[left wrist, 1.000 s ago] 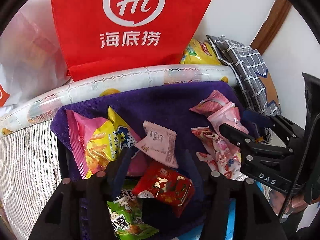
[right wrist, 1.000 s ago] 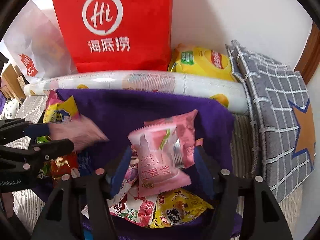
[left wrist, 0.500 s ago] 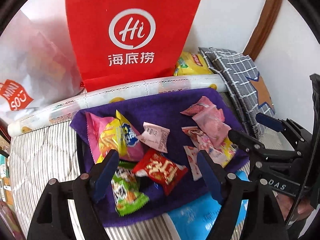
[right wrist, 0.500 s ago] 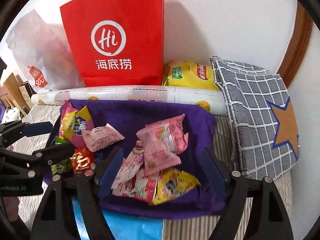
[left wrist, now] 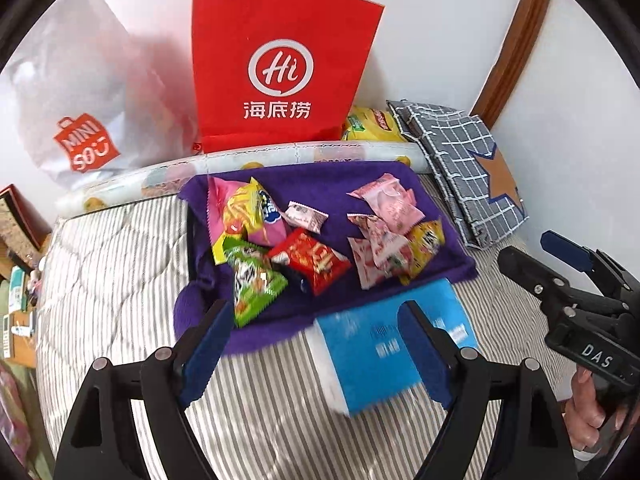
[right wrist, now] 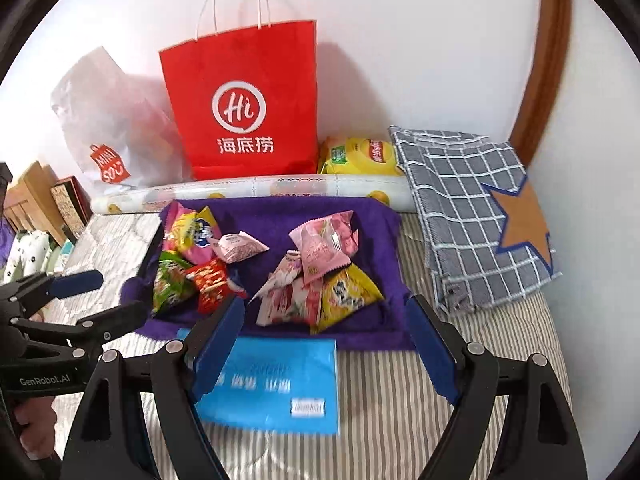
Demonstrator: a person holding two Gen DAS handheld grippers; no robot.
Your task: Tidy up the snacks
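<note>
From the left wrist we see our left gripper (left wrist: 316, 344) spread wide and holding nothing, above the striped bedding (left wrist: 120, 280). The snacks lie on the purple cloth (left wrist: 332, 188) in two groups: a left pile (left wrist: 260, 240) and a pink-and-yellow right pile (left wrist: 392, 236), apart. A blue packet (left wrist: 384, 356) sits at the cloth's near edge.

From the right wrist, our right gripper (right wrist: 326, 340) is likewise wide open and empty, near the blue packet. The red bag (right wrist: 244, 112) stands far against the wall.
</note>
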